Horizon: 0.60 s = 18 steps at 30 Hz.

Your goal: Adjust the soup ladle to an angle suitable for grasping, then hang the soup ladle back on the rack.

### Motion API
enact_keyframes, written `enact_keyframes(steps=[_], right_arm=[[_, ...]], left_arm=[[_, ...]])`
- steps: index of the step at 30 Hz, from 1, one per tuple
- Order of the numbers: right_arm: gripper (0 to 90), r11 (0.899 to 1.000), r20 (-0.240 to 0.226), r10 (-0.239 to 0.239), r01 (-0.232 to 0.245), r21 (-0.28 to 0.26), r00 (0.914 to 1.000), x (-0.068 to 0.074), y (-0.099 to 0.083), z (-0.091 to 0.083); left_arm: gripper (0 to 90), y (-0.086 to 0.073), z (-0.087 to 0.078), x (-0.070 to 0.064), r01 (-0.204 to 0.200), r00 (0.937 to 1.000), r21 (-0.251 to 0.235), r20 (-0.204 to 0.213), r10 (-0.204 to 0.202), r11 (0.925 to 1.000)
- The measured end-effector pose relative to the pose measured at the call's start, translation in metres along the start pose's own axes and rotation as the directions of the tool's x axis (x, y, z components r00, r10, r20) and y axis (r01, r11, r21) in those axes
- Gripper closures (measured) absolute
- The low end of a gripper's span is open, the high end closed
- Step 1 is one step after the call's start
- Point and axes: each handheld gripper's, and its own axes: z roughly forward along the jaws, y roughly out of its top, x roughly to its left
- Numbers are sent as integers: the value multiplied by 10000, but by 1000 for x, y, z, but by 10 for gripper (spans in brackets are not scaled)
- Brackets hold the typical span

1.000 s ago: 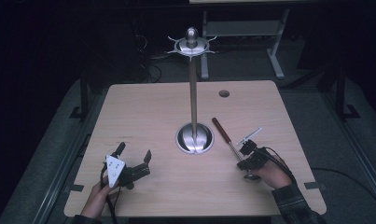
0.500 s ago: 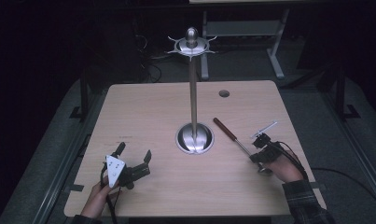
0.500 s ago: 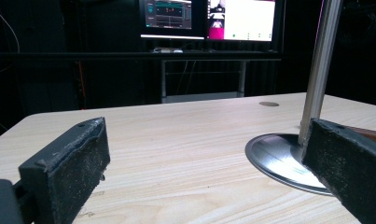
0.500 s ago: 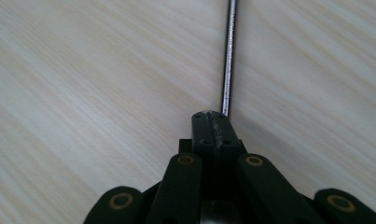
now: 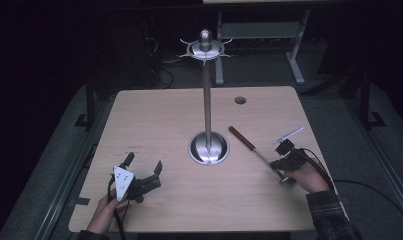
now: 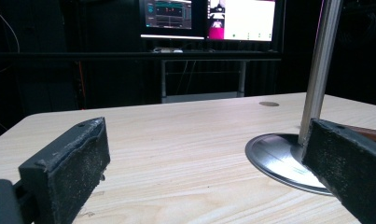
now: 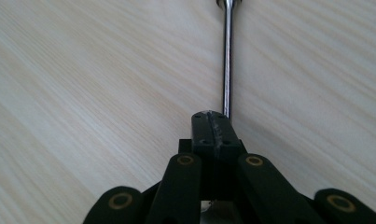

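The room is dark, and light falls mainly on the pale wood-grain tabletop (image 5: 159, 125), which has rounded corners and a small round hole (image 5: 240, 100) toward 1 o'clock. Grey floor (image 5: 54, 150) surrounds it. Beyond the far edge, at 12 o'clock, stands a light metal-legged desk frame (image 5: 294, 55) with tangled cables (image 5: 164, 75) beside it. Two lit monitors (image 6: 206, 18) glow above that desk.

The black left gripper (image 5: 143, 167) carries a white three-cornered plate; the right gripper (image 7: 212, 127) shows brass-ringed pivots; plaid cuff (image 5: 328, 214).
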Motion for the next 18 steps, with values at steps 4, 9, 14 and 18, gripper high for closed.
enact_keyframes(steps=[4,9,14,18], right_arm=[[855,9995,-196,15,-22,-325,9998,-1,4,-5],[813,9990,-389,37,-55,-451,9992,-2,12,-5],[769,9987,-514,67,-93,-503,9987,-3,24,-3],[749,9989,-494,55,-77,-458,9988,-5,37,-1]], left_arm=[[2,0,0,0,4,10000,-2,-1,-4,10000],[2,0,-1,0,-59,10000,63,-8,59,10000],[2,0,0,0,0,10000,6,-9,0,10000],[2,0,0,0,2,10000,8,-9,-2,10000]])
